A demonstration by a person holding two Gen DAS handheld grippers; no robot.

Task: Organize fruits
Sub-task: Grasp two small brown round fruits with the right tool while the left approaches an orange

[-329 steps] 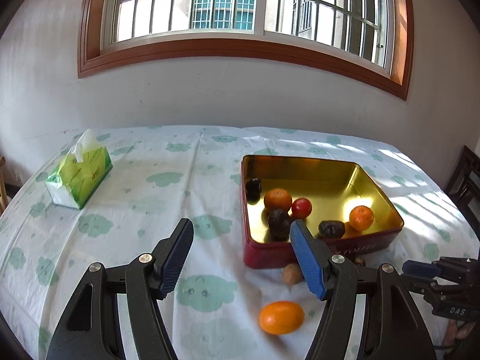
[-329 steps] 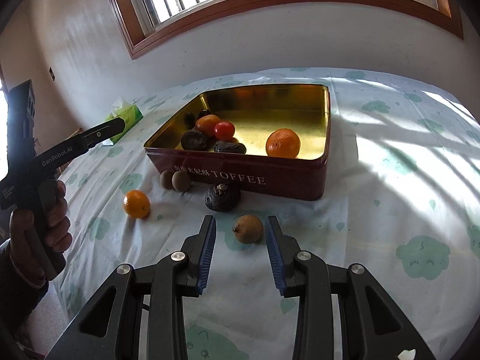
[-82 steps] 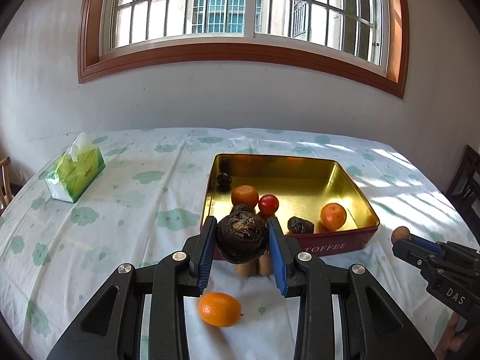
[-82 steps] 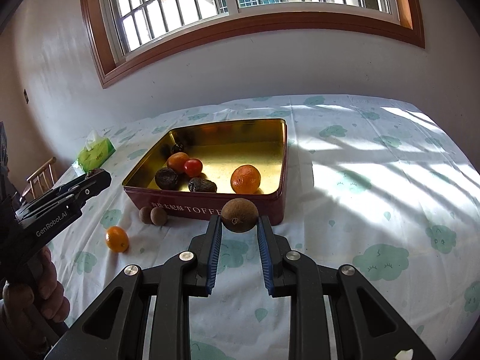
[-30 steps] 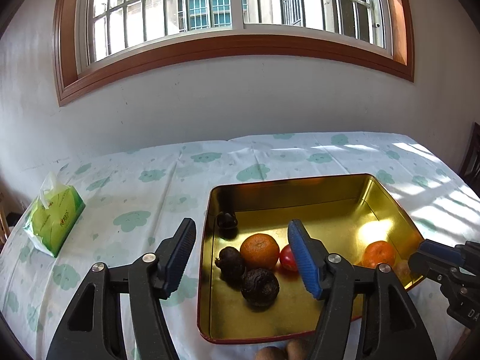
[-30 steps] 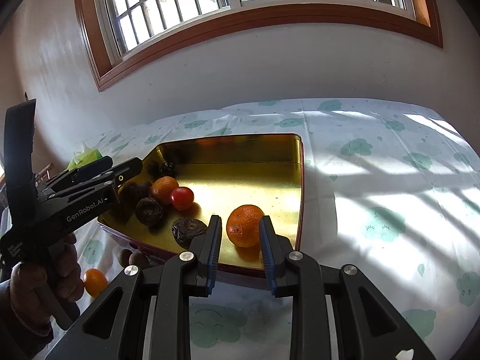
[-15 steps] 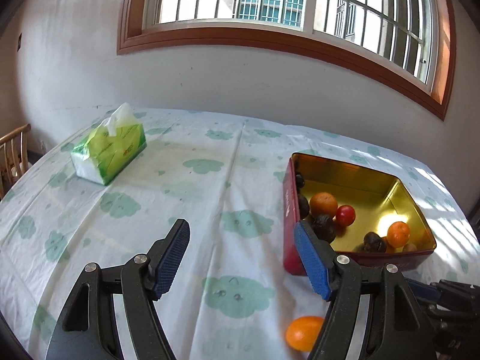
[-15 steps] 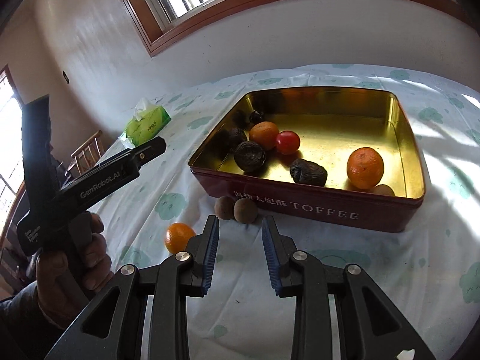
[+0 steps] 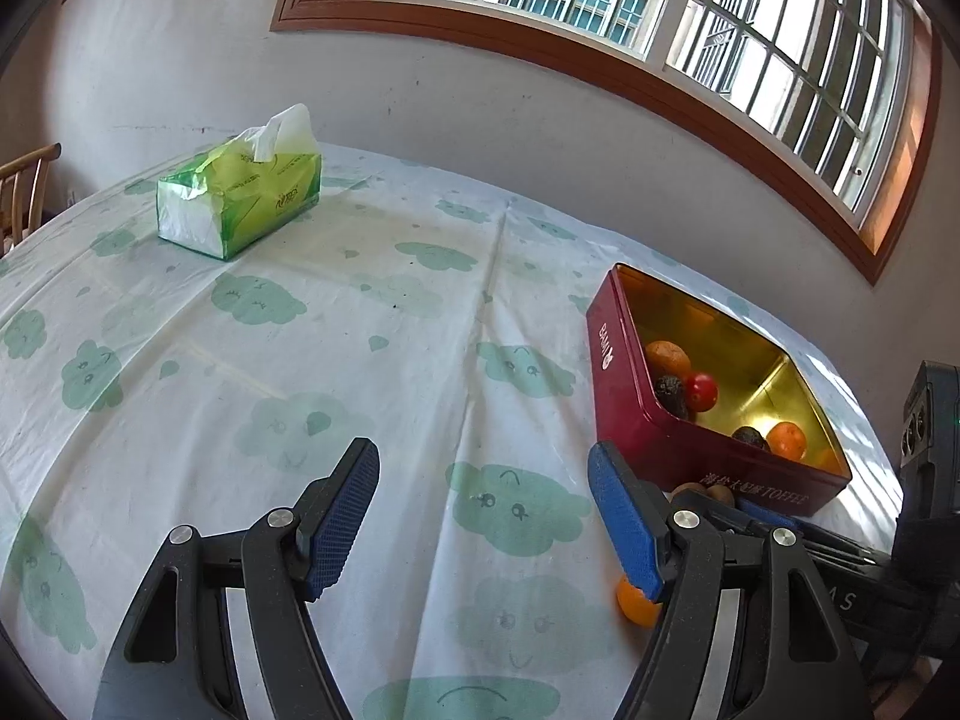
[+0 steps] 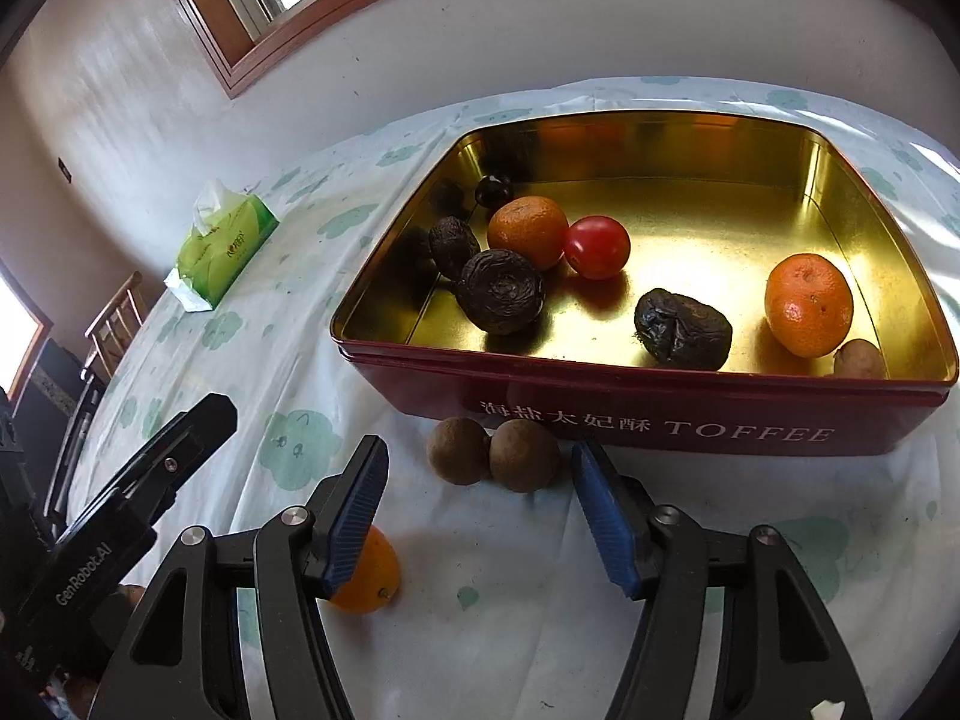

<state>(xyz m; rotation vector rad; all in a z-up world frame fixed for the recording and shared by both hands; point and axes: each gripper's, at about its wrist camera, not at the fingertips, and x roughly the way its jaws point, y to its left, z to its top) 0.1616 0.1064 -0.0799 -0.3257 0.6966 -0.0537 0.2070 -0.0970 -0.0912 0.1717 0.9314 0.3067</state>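
A red toffee tin [image 10: 660, 414] with a gold inside holds two oranges, a red tomato [image 10: 597, 246], several dark wrinkled fruits and a small brown fruit [image 10: 859, 359] in its near right corner. The tin also shows in the left wrist view [image 9: 624, 414]. Two brown round fruits [image 10: 493, 451] lie on the cloth touching the tin's front. My right gripper [image 10: 480, 510] is open and empty just in front of them. An orange [image 10: 367, 576] lies behind its left finger. My left gripper [image 9: 483, 519] is open and empty over bare cloth, left of the tin, with that orange [image 9: 635, 605] behind its right finger.
A green tissue pack [image 9: 240, 198] stands at the far left of the table. A wooden chair [image 9: 24, 192] is beyond the table's left edge. The cloth has green cloud prints. A wall with a window is behind.
My right gripper has opened wider and come down closer to the two brown fruits. My left gripper has swung left and lower, away from the tin.
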